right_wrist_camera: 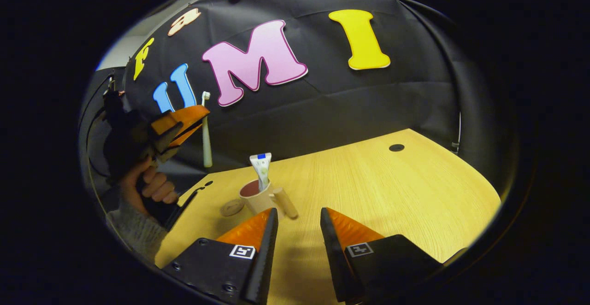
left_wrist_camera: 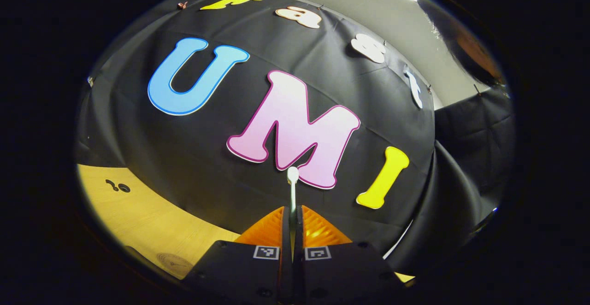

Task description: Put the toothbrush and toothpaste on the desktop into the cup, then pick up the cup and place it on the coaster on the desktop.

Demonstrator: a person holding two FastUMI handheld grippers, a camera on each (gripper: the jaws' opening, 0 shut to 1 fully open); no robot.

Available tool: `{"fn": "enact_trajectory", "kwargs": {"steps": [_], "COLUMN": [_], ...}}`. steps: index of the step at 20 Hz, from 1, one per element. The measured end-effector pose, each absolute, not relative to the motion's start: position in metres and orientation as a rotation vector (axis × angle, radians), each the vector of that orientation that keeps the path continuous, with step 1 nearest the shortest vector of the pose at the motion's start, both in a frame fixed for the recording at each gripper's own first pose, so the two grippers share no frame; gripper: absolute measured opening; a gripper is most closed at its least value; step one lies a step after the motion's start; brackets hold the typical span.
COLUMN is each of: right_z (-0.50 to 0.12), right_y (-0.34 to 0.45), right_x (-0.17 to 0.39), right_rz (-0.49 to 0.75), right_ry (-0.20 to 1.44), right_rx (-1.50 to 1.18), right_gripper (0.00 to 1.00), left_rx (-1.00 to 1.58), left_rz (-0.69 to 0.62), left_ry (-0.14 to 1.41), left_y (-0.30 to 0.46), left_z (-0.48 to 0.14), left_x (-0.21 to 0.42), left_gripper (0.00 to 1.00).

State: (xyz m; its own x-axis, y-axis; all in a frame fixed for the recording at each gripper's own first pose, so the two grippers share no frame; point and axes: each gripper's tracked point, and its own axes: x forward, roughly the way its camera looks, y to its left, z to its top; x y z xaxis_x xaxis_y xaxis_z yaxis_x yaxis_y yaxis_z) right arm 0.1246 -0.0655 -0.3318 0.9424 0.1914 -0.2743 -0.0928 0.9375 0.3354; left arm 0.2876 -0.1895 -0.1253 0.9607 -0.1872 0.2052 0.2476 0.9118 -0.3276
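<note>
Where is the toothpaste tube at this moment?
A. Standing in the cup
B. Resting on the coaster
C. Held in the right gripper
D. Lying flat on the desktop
A: the toothpaste tube stands upright inside the cup on the desktop, while the right gripper is open and holds nothing.

Both views wallward, sharing toothbrush (left_wrist_camera: 292,176).

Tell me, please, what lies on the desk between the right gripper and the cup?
In the right gripper view, nothing lies between the open right gripper and the cup except the cup's own handle, sticking out toward the fingers, over bare desk.
</note>
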Motion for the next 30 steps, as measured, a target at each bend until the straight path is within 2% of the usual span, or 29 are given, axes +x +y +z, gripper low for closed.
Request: {"fn": "enact_trajectory", "kwargs": {"steps": [7, 15, 19, 21, 22, 23, 24, 25, 26, 28, 29, 30], "right_z": [-0.353, -0.359, -0.366, -0.365, -0.362, -0.359, -0.356, -0.352, -0.348, -0.343, -0.342, -0.342], "right_y": [-0.077, -0.08, -0.077, -0.078, -0.077, -0.076, -0.075, -0.074, -0.072, -0.062, -0.056, -0.051], "right_x": [0.108, 0.115, 0.117, 0.12, 0.122, 0.125, 0.128, 0.133, 0.138, 0.147, 0.152, 0.155], "right_rz": [0.128, 0.138, 0.22, 0.267, 0.287, 0.304, 0.329, 0.354, 0.387, 0.462, 0.499, 0.539], "right_ry": [0.372, 0.39, 0.456, 0.478, 0.486, 0.492, 0.498, 0.503, 0.511, 0.538, 0.557, 0.577], "right_rx": [0.351, 0.36, 0.309, 0.249, 0.224, 0.2, 0.177, 0.15, 0.126, 0.079, 0.049, 0.015], "right_gripper": [0.56, 0.57, 0.57, 0.57, 0.47, 0.57, 0.47, 0.47, 0.59, 0.62, 0.53, 0.62], "left_rx": [-0.26, -0.154, -0.178, -0.179, -0.187, -0.194, -0.201, -0.209, -0.214, -0.22, -0.223, -0.234], "left_rz": [-0.15, -0.117, -0.106, -0.116, -0.119, -0.124, -0.127, -0.132, -0.152, -0.18, -0.178, -0.183], "left_ry": [-0.084, -0.022, -0.028, 0.0, 0.015, 0.026, 0.029, 0.031, 0.042, 0.073, 0.08, 0.083], "left_y": [-0.188, -0.191, -0.19, -0.19, -0.189, -0.188, -0.186, -0.184, -0.185, -0.182, -0.175, -0.169], "left_z": [-0.213, -0.271, -0.28, -0.289, -0.293, -0.296, -0.297, -0.297, -0.297, -0.299, -0.299, -0.297], "left_x": [0.331, 0.336, 0.324, 0.321, 0.317, 0.315, 0.311, 0.307, 0.302, 0.287, 0.279, 0.269], "left_gripper": [0.06, 0.06, 0.13, 0.13, 0.14, 0.14, 0.15, 0.16, 0.18, 0.22, 0.35, 0.39]}}
